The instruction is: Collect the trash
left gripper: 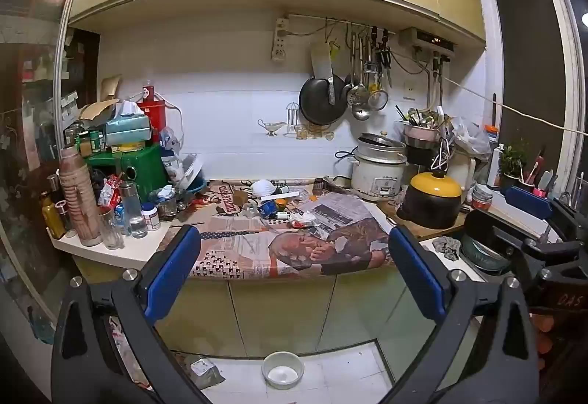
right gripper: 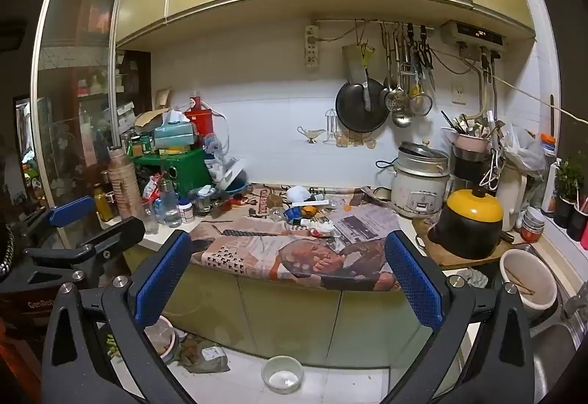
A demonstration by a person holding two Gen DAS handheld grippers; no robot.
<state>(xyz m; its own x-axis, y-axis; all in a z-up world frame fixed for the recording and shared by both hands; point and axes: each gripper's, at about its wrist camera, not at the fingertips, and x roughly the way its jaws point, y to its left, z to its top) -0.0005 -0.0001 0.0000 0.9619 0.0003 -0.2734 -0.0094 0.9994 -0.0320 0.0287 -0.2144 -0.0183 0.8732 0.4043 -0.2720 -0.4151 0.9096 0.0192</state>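
**Both claws wide open, nobody's touched the trash yet**

So the person holds both claws back from the newspaper-covered counter (left gripper: 257, 257), well short of it and roughly level with its front edge, probably to size up the mess before committing. The left claw (left gripper: 294, 275) has its blue-padded fingers spread wide with nothing between them, and same deal with the right claw (right gripper: 290, 275): gaping, empty.

The trash sits mid-counter in a loose cluster: a crumpled white wrapper with red bits (left gripper: 303, 219), a small blue can lying on its side (left gripper: 267, 207), and a wadded white paper ball (left gripper: 262, 188) further back near the wall. The newspaper looks laid down to catch spills, which is likely why the scraps ended up there. The black clay pot with the yellow lid (left gripper: 433, 200) sits off to the right, clear of the pile.
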